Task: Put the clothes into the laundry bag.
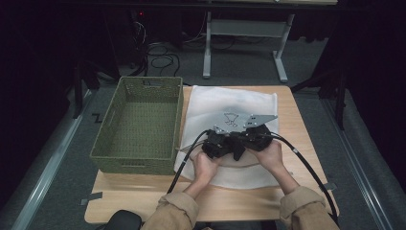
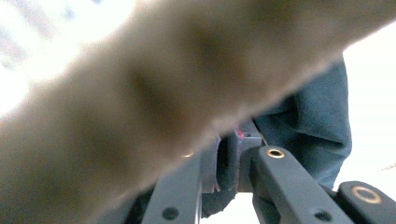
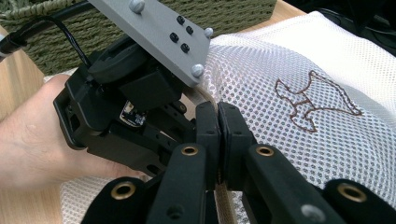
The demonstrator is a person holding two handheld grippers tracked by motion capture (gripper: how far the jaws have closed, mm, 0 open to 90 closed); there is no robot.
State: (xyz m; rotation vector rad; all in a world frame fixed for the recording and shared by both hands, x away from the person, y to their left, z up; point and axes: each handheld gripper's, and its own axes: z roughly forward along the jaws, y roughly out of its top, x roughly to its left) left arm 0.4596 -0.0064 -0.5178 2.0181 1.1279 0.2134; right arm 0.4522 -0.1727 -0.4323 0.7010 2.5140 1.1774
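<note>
A white mesh bag [image 1: 230, 103] with a brown stitched emblem [image 3: 313, 100] lies flat on the wooden table [image 1: 297, 124]. Both grippers meet over its near half. My right gripper [image 3: 218, 140] is shut on the bag's tan edge band [image 3: 205, 100], which runs up between its pads. My left gripper [image 2: 224, 163] is also shut, pinching the same tan band [image 2: 154, 93], which crosses close to its camera as a blur. In the high view the left gripper [image 1: 230, 146] and right gripper [image 1: 245, 143] nearly touch, with the band curving below them [image 1: 239, 166].
An empty green woven basket [image 1: 103, 143] stands on the table's left, against the bag's edge. The left gripper's grey plate [image 3: 159, 37] sits close beside the right jaws. Dark blue fabric [image 2: 322, 121] shows behind the left jaws. Desk legs [image 1: 207, 48] stand beyond the table.
</note>
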